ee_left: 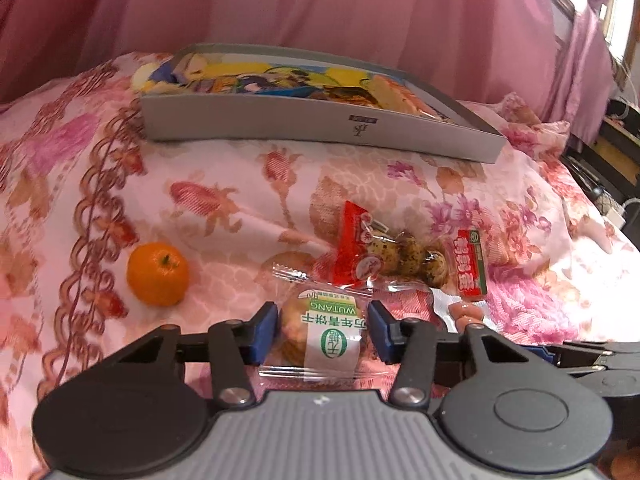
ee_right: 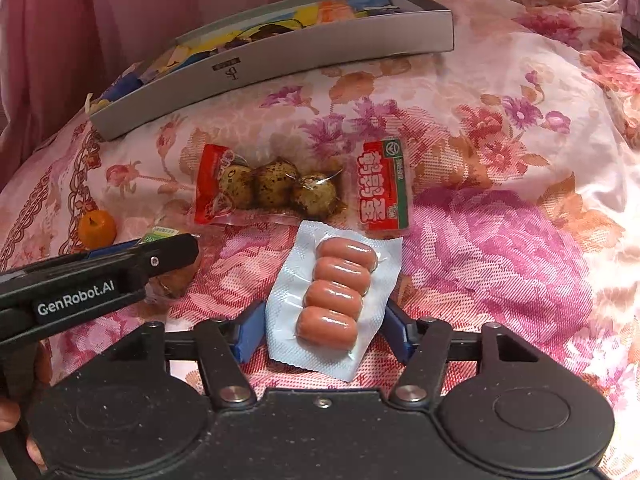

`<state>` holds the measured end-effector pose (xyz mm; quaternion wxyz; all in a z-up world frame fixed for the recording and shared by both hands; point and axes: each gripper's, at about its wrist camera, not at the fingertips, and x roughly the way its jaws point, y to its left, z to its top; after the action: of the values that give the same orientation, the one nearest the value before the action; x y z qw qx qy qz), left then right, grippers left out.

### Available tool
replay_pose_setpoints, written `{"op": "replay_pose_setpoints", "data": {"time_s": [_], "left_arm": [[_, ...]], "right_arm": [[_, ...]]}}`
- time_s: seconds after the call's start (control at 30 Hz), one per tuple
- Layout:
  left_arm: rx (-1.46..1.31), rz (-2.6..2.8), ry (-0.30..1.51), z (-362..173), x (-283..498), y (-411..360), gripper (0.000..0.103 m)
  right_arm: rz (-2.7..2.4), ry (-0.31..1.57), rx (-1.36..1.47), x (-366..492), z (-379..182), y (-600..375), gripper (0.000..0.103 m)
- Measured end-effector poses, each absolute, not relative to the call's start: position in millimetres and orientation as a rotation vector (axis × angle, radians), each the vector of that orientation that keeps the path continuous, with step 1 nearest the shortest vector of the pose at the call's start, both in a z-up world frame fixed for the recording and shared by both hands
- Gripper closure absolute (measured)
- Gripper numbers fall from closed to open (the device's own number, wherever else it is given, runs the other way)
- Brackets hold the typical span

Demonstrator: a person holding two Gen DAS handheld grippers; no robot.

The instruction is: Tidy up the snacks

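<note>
A clear-wrapped round biscuit pack [ee_left: 323,332] with a green and white label sits between the blue fingers of my left gripper [ee_left: 322,332]; both pads press its sides. My right gripper [ee_right: 323,336] stands open, its fingers flanking a flat pack of small sausages [ee_right: 334,300] that lies on the floral bedspread. Beyond these lie a pack of speckled quail eggs [ee_right: 272,190], also seen as the quail eggs [ee_left: 404,258], with a red label [ee_right: 384,184] at its end. A mandarin [ee_left: 158,274] rests to the left. The left gripper body [ee_right: 100,280] crosses the right wrist view.
A shallow grey box [ee_left: 320,128] with colourful packets inside sits at the back of the bed, shown as the grey box [ee_right: 280,56] in the right wrist view. Pink curtains [ee_left: 320,4] hang behind. Cables and furniture [ee_left: 612,168] stand off the bed's right side.
</note>
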<state>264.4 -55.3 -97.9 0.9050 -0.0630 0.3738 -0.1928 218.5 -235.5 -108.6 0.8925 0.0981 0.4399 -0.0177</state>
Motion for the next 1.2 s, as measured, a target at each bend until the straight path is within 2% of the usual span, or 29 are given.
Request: {"op": "replay_pose_setpoints", "data": {"time_s": [0.5,0.8,0.97,1.1,1.2], "left_arm": [[-0.225,-0.25,0.877,-87,217,-24,0.051],[-0.205,-0.233,0.889,-94,209,-27,0.05],[-0.173,-0.238,0.888,-92,208,-32,0.051],[-0.168,-0.243,0.886,-90,204,-34,0.052],[-0.212,-0.239,0.882,-87,200,-32,0.052]], "right_arm": [[0.095,0.961,0.091,184,-97,-212,0.043],[0.12,0.939,0.072,187,-108,-210,0.035],[0.121,0.914,0.018,184,-105,-204,0.043],[0.136,0.887,-0.091,180,-103,-194,0.045],[0.147,0.807,-0.325,170,-104,-172,0.045]]}}
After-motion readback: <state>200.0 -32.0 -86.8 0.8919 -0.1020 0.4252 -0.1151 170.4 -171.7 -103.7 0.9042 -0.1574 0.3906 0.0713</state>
